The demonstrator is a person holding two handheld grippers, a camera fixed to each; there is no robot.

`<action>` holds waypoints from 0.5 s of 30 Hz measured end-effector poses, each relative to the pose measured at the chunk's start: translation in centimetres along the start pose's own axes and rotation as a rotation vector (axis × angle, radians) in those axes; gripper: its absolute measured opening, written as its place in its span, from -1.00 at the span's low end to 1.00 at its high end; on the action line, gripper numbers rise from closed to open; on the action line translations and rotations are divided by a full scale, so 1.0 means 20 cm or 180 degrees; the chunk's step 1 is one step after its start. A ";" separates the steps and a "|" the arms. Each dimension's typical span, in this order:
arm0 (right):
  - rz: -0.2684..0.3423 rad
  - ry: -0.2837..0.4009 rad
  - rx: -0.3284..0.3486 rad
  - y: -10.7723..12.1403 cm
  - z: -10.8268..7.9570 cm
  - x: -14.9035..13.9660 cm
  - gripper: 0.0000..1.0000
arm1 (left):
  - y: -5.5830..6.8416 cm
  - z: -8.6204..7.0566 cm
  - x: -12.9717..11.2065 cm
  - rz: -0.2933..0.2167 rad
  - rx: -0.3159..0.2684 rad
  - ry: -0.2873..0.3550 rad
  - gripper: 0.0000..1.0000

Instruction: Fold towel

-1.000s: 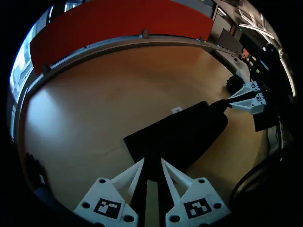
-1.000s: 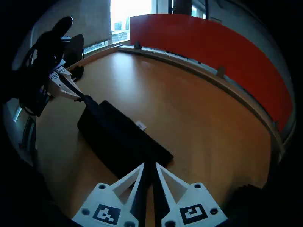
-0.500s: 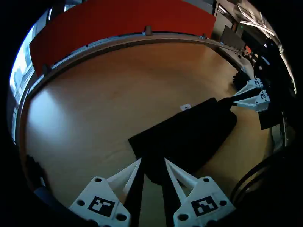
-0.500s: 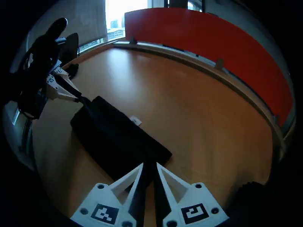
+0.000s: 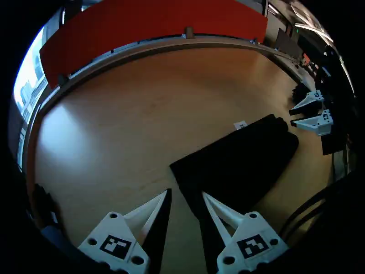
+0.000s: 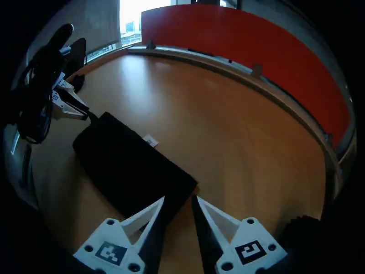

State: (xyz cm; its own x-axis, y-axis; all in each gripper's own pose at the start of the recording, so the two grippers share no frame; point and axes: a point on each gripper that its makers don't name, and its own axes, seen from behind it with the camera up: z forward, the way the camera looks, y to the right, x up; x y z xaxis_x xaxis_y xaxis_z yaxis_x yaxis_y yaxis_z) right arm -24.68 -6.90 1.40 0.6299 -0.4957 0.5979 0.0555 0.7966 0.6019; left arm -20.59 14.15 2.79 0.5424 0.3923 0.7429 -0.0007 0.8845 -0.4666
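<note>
While a broad wooden worktop (image 5: pixel 137 114) spreads across most of the left gripper view, a long red panel (image 5: pixel 150 23) stands upright along its far edge. A bright window (image 5: pixel 27 77) shows past the panel's left end. The right gripper view shows the same worktop (image 6: pixel 237 137), the red panel (image 6: pixel 255 45) running along its far and right side, and the window (image 6: pixel 132 13) at the top.

A black towel (image 5: pixel 237 169) lies flat on the worktop, folded into a thick, long rectangle. In the left gripper view it runs from the bottom centre up towards the right. In the right gripper view the towel (image 6: pixel 130 166) runs from the bottom centre up towards the left.

The left gripper (image 5: pixel 185 194) sits at one end of the towel with its white jaws apart. The towel's near end reaches into the gap between them, and neither finger presses on the cloth. The right gripper (image 6: pixel 179 198) sits at the opposite end, its jaws likewise spread, with the towel's near corner lying just inside the gap.

Each gripper also appears farther off in the other's view. The right gripper (image 5: pixel 292 117) shows at the right, just beside the towel's far end, jaws apart. The left gripper (image 6: pixel 86 113) shows at the left, close to the towel's far corner, jaws apart, with a dark shape behind it too dim to make out.

A small white tag (image 5: pixel 240 124) pokes out from the towel's long edge onto the bare wood. The tag (image 6: pixel 150 140) is on the side facing the red panel.
</note>
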 end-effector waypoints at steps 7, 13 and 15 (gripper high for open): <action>-0.0062 0.0014 -0.0008 -0.01 0.00 0.00 0.88 | -0.01 -0.02 0.00 -0.0079 -0.0033 0.0019 0.78; -0.0057 0.0031 -0.0014 -0.02 -0.01 0.00 0.89 | -0.02 -0.04 -0.01 -0.0165 -0.0019 0.0053 1.00; -0.0054 0.0034 -0.0014 -0.02 -0.01 0.00 0.88 | -0.02 -0.05 -0.02 -0.0183 -0.0013 0.0055 1.00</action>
State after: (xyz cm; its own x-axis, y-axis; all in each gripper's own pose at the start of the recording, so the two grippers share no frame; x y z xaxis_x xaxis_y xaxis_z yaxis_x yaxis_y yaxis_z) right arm -24.56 -7.07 0.98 0.6370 -0.5054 0.5820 0.0697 0.7897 0.6095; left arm -19.93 13.35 2.27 0.5560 0.3364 0.7600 0.0343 0.9044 -0.4254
